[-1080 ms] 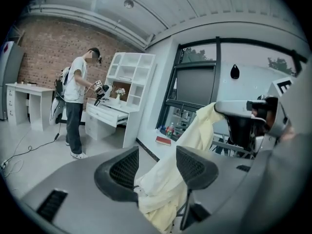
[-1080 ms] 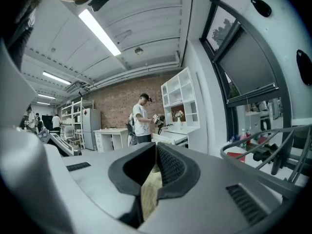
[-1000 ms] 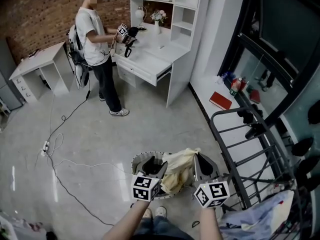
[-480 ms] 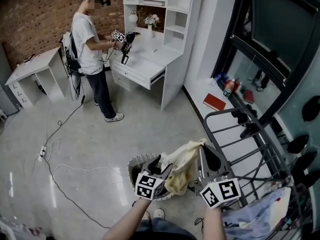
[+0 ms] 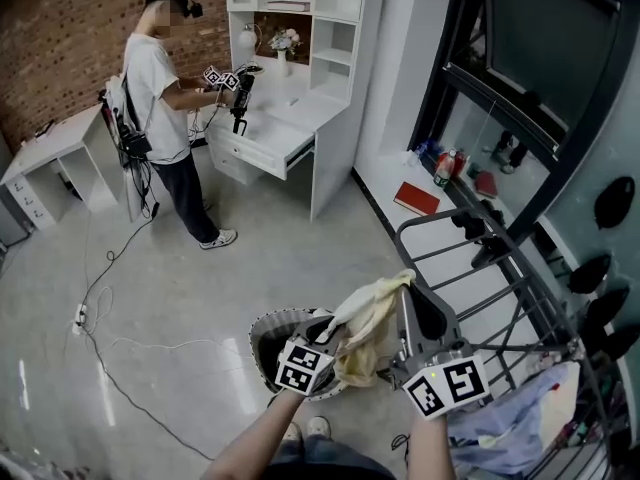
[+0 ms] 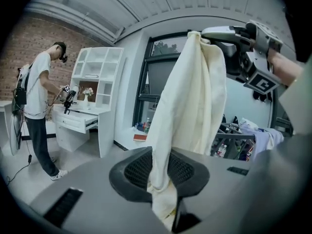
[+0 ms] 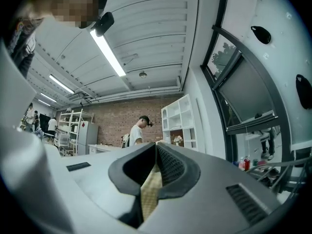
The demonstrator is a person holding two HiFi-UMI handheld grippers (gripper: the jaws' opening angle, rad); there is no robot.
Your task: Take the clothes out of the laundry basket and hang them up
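Raised, right gripper (image 5: 408, 290) clamps cream garment (image 5: 372, 320); left gripper (image 5: 331, 336), just closing, seemingly pinches it.

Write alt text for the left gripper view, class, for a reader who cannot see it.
A cream garment hangs from the right gripper at upper right, its lower end pinched in the left gripper, whose jaws have just been closing on it. Behind, a person stands at a white desk.
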